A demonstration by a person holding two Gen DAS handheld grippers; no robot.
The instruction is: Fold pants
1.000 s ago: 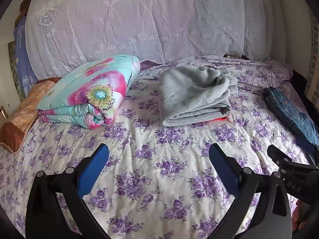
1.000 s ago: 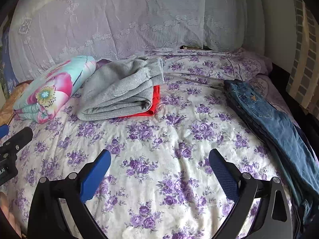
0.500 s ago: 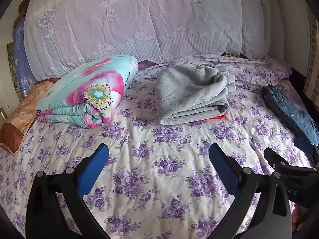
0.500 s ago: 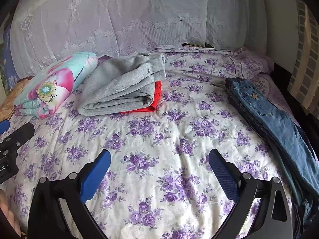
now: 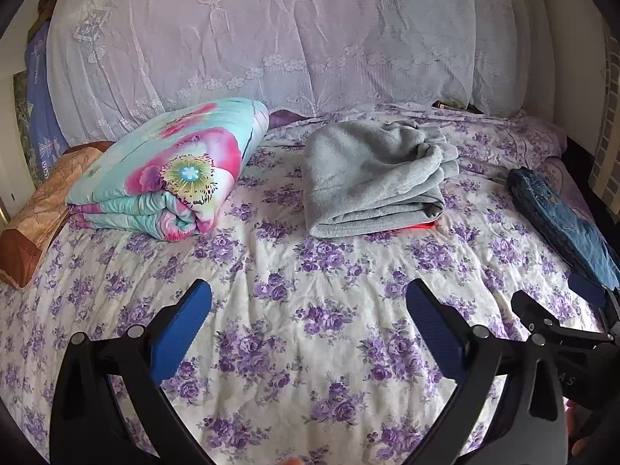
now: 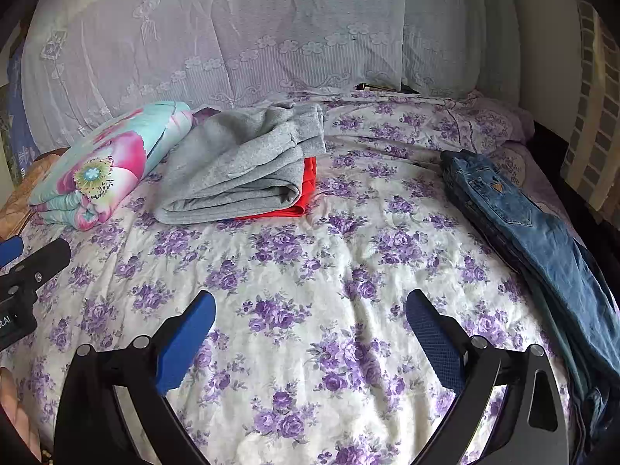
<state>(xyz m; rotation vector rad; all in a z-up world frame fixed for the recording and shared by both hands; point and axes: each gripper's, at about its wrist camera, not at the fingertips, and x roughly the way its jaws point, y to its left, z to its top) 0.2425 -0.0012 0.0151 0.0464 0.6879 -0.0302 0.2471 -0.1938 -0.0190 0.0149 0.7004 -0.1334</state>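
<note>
Was a home bedroom: bed [image 6: 310,348] under a purple-flowered quilt, lace-draped headboard [image 6: 232,38] at 12 o'clock, folded floral comforter [image 5: 166,170] at 10 o'clock, folded clothes near it.

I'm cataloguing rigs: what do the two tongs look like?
Both match: the left tongs and the right tongs have black angular plastic arms with silver rivets and triangular cutouts, tipped with blue textured pads. White lettering marks the bodies. No cables or sleeves show.
</note>
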